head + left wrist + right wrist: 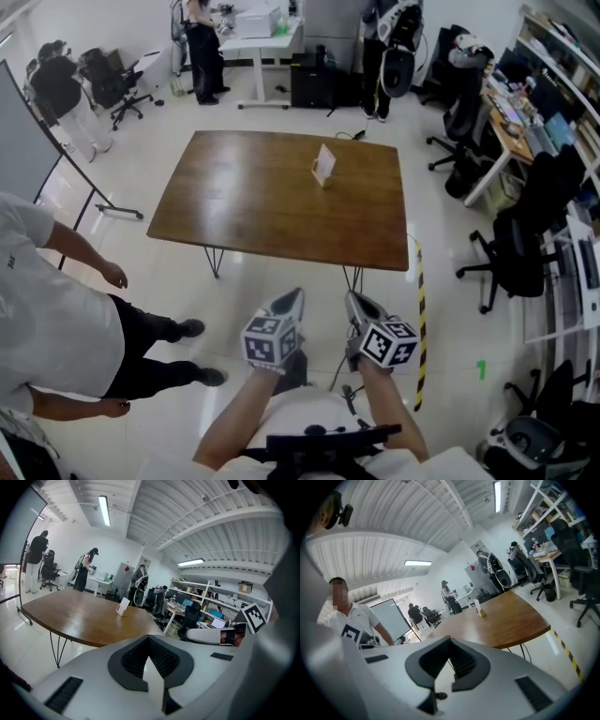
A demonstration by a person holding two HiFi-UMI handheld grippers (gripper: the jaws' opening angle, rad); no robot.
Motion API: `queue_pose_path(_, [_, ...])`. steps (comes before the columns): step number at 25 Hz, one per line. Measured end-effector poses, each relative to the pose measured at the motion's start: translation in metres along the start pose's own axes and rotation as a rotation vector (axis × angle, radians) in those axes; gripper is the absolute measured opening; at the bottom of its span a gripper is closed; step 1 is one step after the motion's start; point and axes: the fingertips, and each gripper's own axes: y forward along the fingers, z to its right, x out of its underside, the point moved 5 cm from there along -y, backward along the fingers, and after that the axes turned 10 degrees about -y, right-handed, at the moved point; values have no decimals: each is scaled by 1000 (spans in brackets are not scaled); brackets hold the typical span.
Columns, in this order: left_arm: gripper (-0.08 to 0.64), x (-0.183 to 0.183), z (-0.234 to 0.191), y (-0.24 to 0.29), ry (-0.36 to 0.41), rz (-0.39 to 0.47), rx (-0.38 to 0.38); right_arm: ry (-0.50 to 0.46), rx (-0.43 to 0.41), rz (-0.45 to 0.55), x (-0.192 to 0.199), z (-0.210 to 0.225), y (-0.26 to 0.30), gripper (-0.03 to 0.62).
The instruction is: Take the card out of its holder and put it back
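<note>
A white card stands in a small holder (323, 166) toward the far right of a brown wooden table (253, 202). Both grippers hover over the floor short of the table's near edge, side by side and well apart from the card. My left gripper (297, 294) is shut with nothing in it, and so is my right gripper (351, 298). The left gripper view shows the card (123, 606) far off on the table (70, 616), beyond the closed jaws (150, 640). In the right gripper view the card (478, 607) is small and distant past the closed jaws (450, 641).
A person in a white shirt (47, 319) stands close on the left. Black office chairs (525, 253) and desks line the right side. A yellow-black strip (419, 309) runs along the floor by the table's right legs. A panel on a stand (28, 141) is at far left.
</note>
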Motion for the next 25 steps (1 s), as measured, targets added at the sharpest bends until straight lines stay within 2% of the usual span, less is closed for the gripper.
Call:
queue_pose_path(17, [-3, -86, -47, 93, 9, -28, 30, 28, 42, 17, -62, 45, 100, 5])
queue_pose_path(25, [-3, -118, -68, 121, 9, -33, 49, 67, 93, 47, -82, 60, 137, 5])
